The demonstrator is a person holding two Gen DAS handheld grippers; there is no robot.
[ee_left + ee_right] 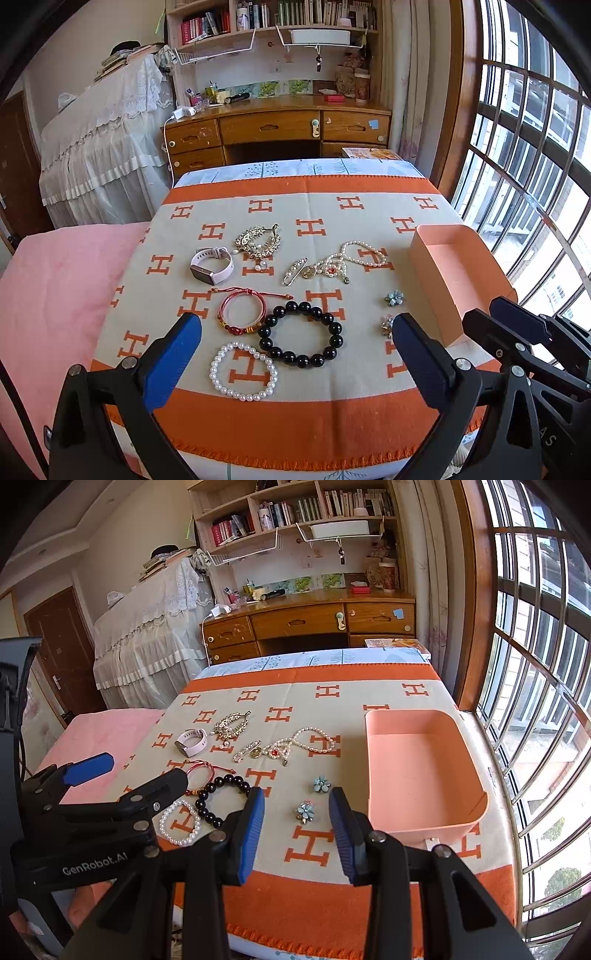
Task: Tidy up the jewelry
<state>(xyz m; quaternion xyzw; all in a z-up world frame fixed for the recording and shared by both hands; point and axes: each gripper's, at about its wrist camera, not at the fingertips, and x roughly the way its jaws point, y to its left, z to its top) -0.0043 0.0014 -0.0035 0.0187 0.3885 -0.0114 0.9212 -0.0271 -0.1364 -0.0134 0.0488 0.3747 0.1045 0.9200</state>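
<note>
Jewelry lies on an orange-and-cream blanket (332, 424). A black bead bracelet (301, 334), a white pearl bracelet (243, 371) and a red cord bracelet (242, 310) lie near my left gripper (295, 328), which is open and empty above them. Farther back lie a pale pink watch (212, 264), a crystal hair comb (258, 240), a pin brooch (294, 270) and a pearl necklace (347, 260). My right gripper (295, 797) is open and empty, its jaws either side of a blue flower brooch (306, 811). A second flower brooch (321, 784) lies behind it. The empty pink box (421, 768) stands at the right.
A pink bed cover (55, 295) lies left of the blanket. A wooden desk (277, 127) with bookshelves stands behind. A barred window (535, 166) runs along the right. The left gripper's body (92, 812) shows at the left of the right wrist view.
</note>
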